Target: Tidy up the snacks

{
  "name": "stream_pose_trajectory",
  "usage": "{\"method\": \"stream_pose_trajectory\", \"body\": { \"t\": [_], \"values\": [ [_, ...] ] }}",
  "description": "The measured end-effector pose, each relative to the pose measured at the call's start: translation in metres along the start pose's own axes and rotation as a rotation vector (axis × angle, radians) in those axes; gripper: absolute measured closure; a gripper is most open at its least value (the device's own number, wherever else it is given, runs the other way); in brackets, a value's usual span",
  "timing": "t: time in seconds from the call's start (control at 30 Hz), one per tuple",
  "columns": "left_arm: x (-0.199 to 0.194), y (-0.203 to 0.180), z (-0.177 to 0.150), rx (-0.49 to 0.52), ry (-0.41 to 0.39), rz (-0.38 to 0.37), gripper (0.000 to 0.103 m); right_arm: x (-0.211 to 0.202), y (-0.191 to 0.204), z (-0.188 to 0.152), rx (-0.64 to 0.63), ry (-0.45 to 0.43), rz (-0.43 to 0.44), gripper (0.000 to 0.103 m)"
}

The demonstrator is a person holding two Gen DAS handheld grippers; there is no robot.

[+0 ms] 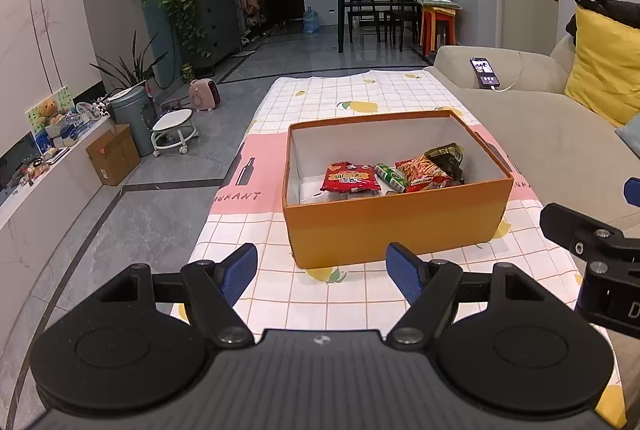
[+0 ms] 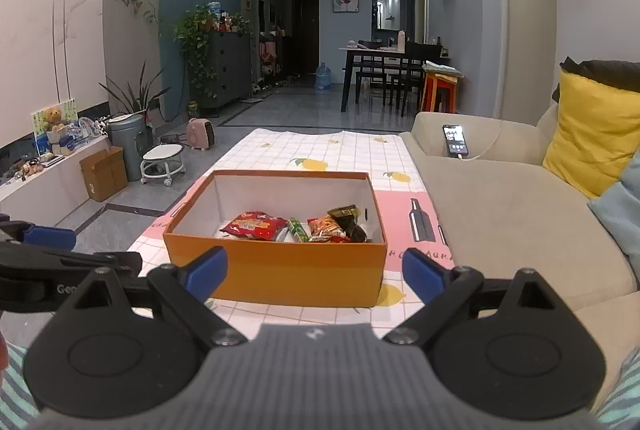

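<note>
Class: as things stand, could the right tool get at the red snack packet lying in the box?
Probably yes: the right tool is open, the orange box has no lid, and the red packet lies uncovered on top.

Snack packets [image 1: 394, 174] piled inside open orange box [image 1: 396, 226].

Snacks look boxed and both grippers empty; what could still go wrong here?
The orange box has no lid, so a nudge from the open left gripper or right gripper could spill the red packet. The tablecloth might slide. The phone rests on the sofa arm, cable trailing.
</note>
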State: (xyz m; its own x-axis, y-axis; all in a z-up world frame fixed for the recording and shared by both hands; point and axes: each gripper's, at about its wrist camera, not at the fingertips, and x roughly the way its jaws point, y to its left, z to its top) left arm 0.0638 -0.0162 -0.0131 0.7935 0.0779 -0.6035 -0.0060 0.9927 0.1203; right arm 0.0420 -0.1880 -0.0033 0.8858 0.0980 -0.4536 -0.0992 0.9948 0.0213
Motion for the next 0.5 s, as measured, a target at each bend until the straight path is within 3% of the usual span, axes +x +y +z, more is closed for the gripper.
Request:
{"method": "stream_pose_trajectory", "body": {
  "t": [0.5],
  "values": [
    [0.0021,0.0008,0.0016,-0.01,0.008,0.004,0.017,-0.0038,0.0012,-0.0003,-0.005,-0.01,0.003,0.012]
  ]
}}
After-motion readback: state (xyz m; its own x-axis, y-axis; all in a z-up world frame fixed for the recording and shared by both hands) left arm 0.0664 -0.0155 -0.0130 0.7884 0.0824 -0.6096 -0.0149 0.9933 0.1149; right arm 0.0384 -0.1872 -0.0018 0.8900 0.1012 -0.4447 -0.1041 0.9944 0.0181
